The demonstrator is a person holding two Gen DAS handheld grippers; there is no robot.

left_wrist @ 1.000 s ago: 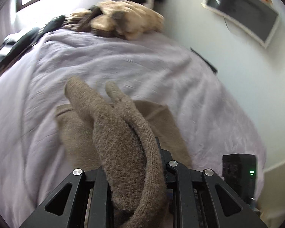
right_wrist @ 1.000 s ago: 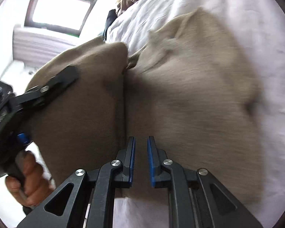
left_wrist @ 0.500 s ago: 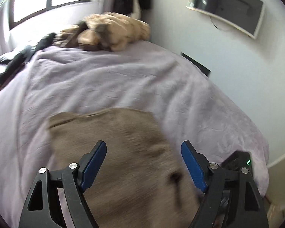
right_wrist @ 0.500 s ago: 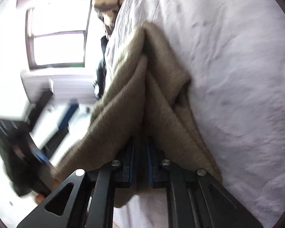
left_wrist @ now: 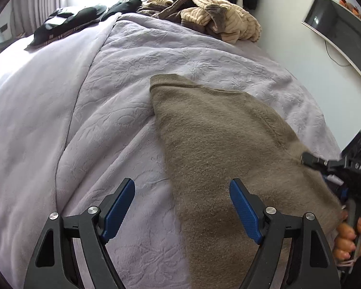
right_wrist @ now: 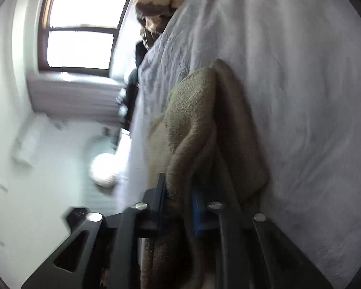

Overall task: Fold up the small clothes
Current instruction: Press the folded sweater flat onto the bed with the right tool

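A brown knitted garment [left_wrist: 223, 149] lies folded on the lilac bedspread [left_wrist: 108, 96]. My left gripper [left_wrist: 183, 209] is open and empty, just above the garment's near left edge. My right gripper [left_wrist: 308, 160] shows at the right of the left wrist view, shut on the garment's right edge. In the right wrist view the garment [right_wrist: 192, 125] is bunched between my right gripper's [right_wrist: 178, 200] fingers and hangs toward the bed.
A heap of tan and brown clothes [left_wrist: 216, 16] sits at the far end of the bed. Dark clothes [left_wrist: 72, 21] lie at the far left. A monitor [left_wrist: 339, 31] hangs on the right wall. A window [right_wrist: 79, 26] is beyond the bed.
My left gripper has let go of the garment, opened and drawn back to the left. The garment now lies folded flat, with my right gripper still holding its edge.
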